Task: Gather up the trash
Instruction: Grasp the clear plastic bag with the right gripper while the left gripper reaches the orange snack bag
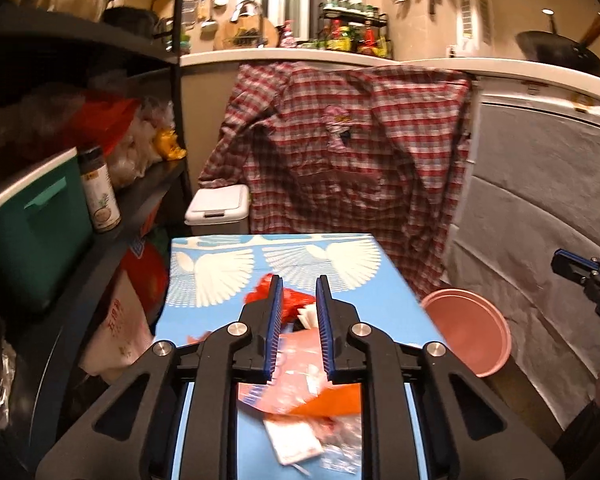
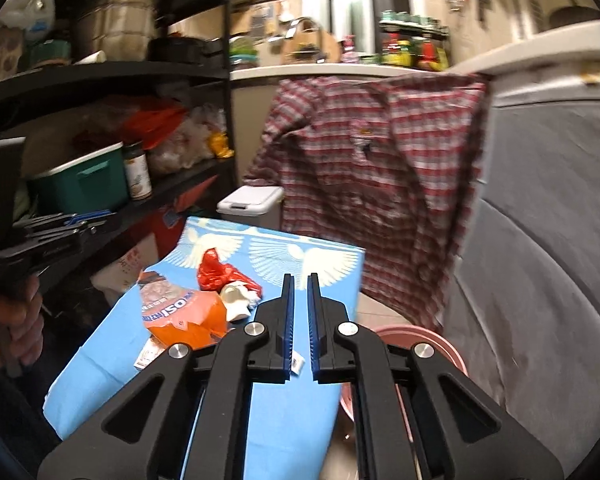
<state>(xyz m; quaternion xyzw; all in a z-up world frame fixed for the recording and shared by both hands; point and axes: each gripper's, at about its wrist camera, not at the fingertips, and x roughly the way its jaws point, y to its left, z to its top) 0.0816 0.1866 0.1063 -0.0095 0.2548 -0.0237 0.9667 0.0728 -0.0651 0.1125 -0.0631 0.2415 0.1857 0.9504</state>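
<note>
- Left wrist view: the left gripper [image 1: 298, 296] hovers over the blue table cover with white wing prints [image 1: 204, 280], its blue-padded fingers apart with nothing between them. The trash lies directly beneath and just ahead: a crumpled red plastic bag [image 1: 292, 300] at the fingertips, a white tissue wad [image 1: 308, 316] beside it, and nearer, an orange-and-pink snack wrapper [image 1: 300, 392] and a small white packet [image 1: 296, 440].
- To the right, below the table edge, stands a round pink plastic basin [image 1: 468, 332]; what is in it cannot be told. A white lidded bin [image 1: 218, 210] sits far left, lid down. The right gripper [image 1: 580, 276] shows at the right edge.
- Right wrist view: the right gripper [image 2: 300, 288] has a narrow empty gap between its fingers. The trash pile lies to its left, the snack wrapper's long axis running near-to-far, so the left gripper is judged nearer and needs only to descend. The basin sits near right.
</note>
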